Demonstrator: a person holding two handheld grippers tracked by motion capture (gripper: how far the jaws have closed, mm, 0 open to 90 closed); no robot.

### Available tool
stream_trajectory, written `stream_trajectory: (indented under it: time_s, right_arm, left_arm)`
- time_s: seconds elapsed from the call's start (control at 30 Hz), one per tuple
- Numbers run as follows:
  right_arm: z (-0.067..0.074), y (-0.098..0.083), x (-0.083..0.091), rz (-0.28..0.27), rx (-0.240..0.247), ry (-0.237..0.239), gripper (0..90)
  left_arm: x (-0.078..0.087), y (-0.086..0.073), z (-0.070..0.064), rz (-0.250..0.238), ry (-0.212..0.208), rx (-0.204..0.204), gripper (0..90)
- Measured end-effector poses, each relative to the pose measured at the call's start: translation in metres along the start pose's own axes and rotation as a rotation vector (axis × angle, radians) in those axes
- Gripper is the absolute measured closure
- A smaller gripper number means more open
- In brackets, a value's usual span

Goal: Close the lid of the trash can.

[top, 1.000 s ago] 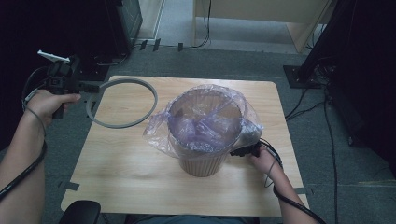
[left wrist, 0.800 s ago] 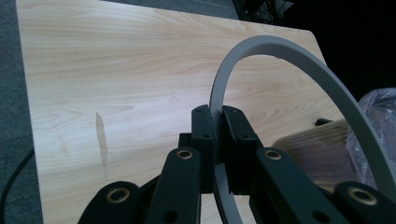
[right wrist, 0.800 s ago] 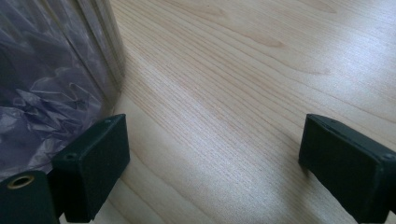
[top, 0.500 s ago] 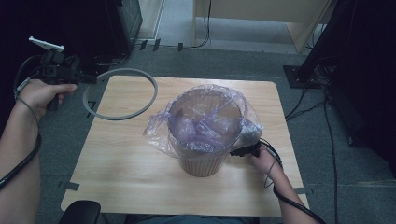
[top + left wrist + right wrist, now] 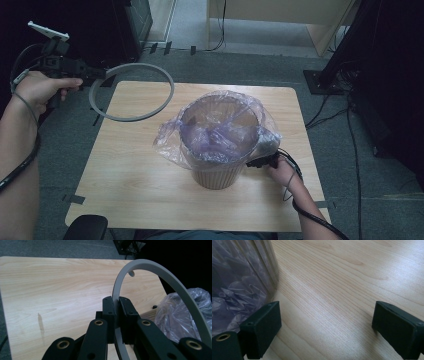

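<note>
A tan bin (image 5: 216,175) lined with a purplish clear plastic bag (image 5: 220,127) stands in the middle of the wooden table (image 5: 140,165). My left gripper (image 5: 97,76) is raised off the table's far left corner, shut on a grey ring (image 5: 132,92) that hangs tilted over that corner. In the left gripper view the ring (image 5: 150,272) passes between the two pads (image 5: 108,312), which pinch its band. My right gripper (image 5: 257,161) rests low beside the bin's right side; in its own view the jaws (image 5: 324,327) stand wide apart over bare wood, the bag (image 5: 234,277) at their left.
Grey carpet surrounds the table. Dark equipment stands at the far left and along the right, with cables (image 5: 330,107) on the floor to the right. A black chair part (image 5: 85,227) shows at the near left edge.
My left gripper has lifted the grey ring higher and carried it a little away from the table corner. The right gripper and the bin have stayed put.
</note>
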State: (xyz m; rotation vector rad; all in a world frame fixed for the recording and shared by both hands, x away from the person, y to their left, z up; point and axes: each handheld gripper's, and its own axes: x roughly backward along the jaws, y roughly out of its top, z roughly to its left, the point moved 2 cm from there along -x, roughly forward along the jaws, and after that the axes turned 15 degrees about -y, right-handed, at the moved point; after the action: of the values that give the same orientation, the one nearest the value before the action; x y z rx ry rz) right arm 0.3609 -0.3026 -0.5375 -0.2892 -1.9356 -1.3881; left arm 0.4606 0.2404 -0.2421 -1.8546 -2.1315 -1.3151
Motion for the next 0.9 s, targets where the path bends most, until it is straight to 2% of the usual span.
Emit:
stream_trajectory:
  time_s: [0.43, 0.9]
  right_arm:
    - [0.000, 0.000, 0.000, 0.000, 0.000, 0.001, 8.2]
    - [0.000, 0.000, 0.000, 0.000, -0.001, 0.000, 8.2]
  left_arm:
    - [-0.027, 0.015, -0.032, 0.040, -0.033, -0.058, 84.1]
    - [-0.055, 0.015, -0.044, 0.062, -0.071, -0.083, 84.2]
